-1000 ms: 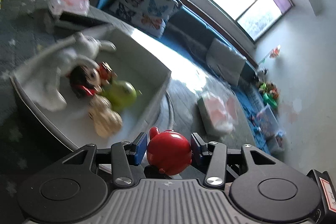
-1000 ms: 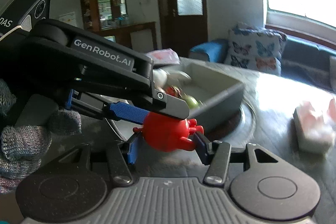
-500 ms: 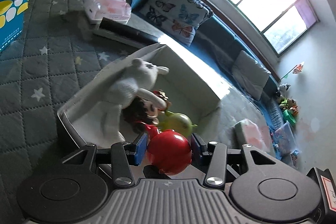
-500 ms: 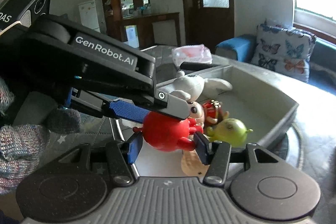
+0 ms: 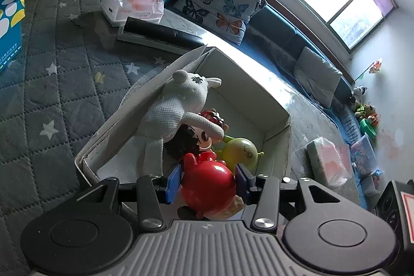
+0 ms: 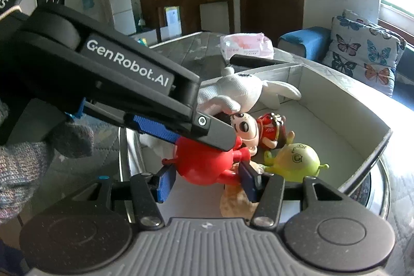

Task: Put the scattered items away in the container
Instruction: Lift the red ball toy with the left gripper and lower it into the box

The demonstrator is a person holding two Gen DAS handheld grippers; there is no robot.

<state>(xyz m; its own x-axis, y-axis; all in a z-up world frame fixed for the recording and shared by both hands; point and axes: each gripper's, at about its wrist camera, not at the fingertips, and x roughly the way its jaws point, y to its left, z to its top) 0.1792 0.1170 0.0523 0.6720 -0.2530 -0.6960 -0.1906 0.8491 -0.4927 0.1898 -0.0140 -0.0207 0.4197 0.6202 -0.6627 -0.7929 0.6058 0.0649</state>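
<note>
- Both grippers have hold of the same red toy point(image 5: 208, 183): the left gripper point(image 5: 208, 181) has its blue pads pressed against the toy's two sides, and so does the right gripper point(image 6: 205, 179), which comes in from another angle.
- In the right wrist view the left gripper's black body crosses the frame from the upper left, its tip lying on top of the red toy.
- The red toy is over the near end of the white box point(image 5: 276, 144), just above the things already inside; I cannot tell whether it touches them.
- Inside the box lie a white knitted rabbit point(image 5: 178, 105), leaning on the left wall, a dark-haired doll point(image 6: 244, 127) partly under the rabbit's arm, a small red figure point(image 6: 271, 131) and a green toy point(image 6: 297, 159) beside the red one.
- A tan toy point(image 6: 236, 201) lies beneath the red toy.
- The box sits on a grey quilted cover with stars point(image 5: 51, 84).
- Behind the box are a pink tissue pack point(image 5: 132, 5) and a black remote point(image 5: 160, 31).
- A butterfly cushion point(image 5: 220, 4) rests on the blue sofa point(image 5: 274, 25).
</note>
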